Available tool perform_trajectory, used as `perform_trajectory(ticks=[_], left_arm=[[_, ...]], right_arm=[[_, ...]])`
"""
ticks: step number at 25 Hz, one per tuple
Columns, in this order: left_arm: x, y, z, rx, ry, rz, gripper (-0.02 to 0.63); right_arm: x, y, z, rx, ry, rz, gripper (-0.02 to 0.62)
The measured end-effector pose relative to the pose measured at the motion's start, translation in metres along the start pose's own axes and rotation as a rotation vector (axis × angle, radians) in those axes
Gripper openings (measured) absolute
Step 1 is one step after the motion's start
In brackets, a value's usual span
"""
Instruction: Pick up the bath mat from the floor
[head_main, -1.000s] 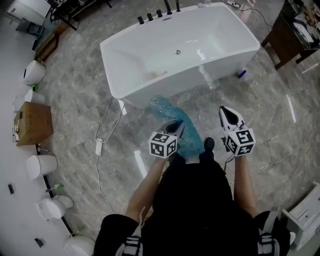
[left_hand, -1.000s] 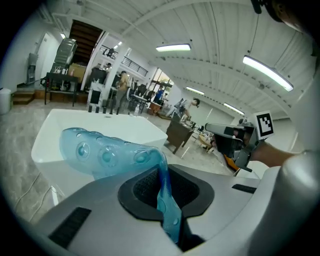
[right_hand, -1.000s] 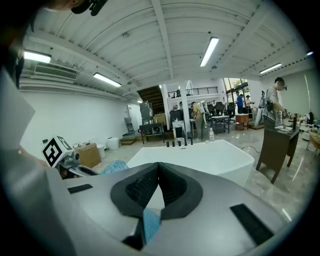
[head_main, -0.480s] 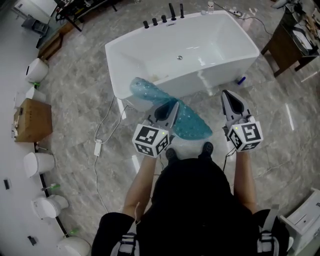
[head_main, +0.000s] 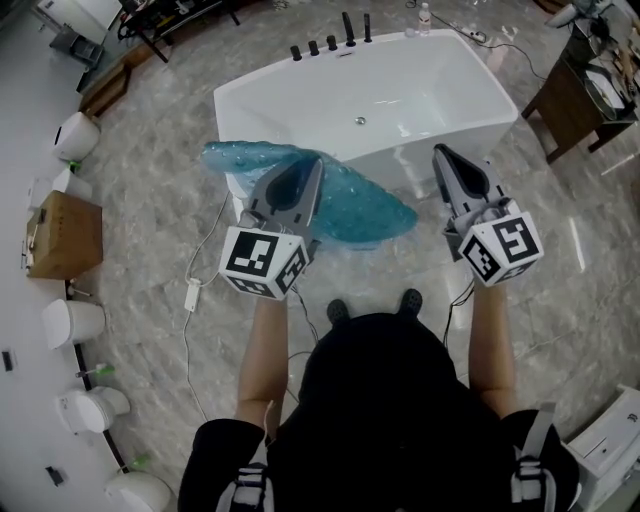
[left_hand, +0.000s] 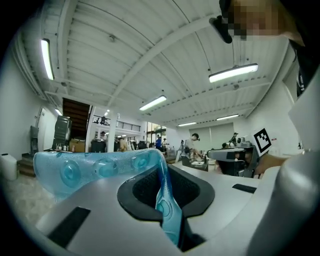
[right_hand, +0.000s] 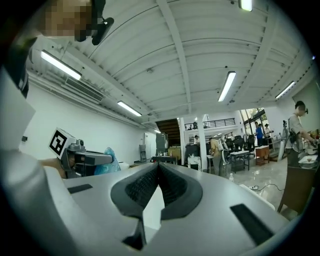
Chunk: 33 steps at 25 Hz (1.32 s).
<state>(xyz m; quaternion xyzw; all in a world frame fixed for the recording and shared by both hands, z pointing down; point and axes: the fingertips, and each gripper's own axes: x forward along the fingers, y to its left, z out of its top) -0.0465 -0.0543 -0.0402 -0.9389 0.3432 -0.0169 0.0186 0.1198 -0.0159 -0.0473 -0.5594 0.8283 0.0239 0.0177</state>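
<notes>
Only overhead shows the bath mat (head_main: 360, 205) draping from the gripping left tool (head_main: 316, 165); right tool (head_main: 440, 153) closed.

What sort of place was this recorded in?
Probably an open workshop hall with a mock bathroom corner: a freestanding bathtub on a stone-look floor, toilets in a row, and people at desks under strip lights.

Translucent teal-blue bath mat (head_main: 350, 205), patterned with rows of round bubble-like cups. Bathtub (head_main: 420, 90) plain glossy white. Floor (head_main: 160, 200) around the bathtub grey, marbled with pale veins; cardboard box (head_main: 68, 235) left of the bathtub brown.
</notes>
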Motion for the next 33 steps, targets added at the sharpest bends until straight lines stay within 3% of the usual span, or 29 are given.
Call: perform_trajectory(ticks=[6, 11, 33], left_arm=[[-0.002, 0.012, 0.010, 0.012, -0.010, 0.039, 0.044], [0.001, 0.021, 0.014, 0.011, -0.012, 0.062, 0.044], [-0.017, 0.034, 0.003, -0.023, 0.003, 0.076, 0.044]], right_arm=[[0.005, -0.005, 0.009, 0.040, 0.010, 0.026, 0.012], [0.007, -0.011, 0.012, 0.013, 0.031, 0.034, 0.012], [0.015, 0.016, 0.011, -0.016, 0.087, 0.102, 0.012]])
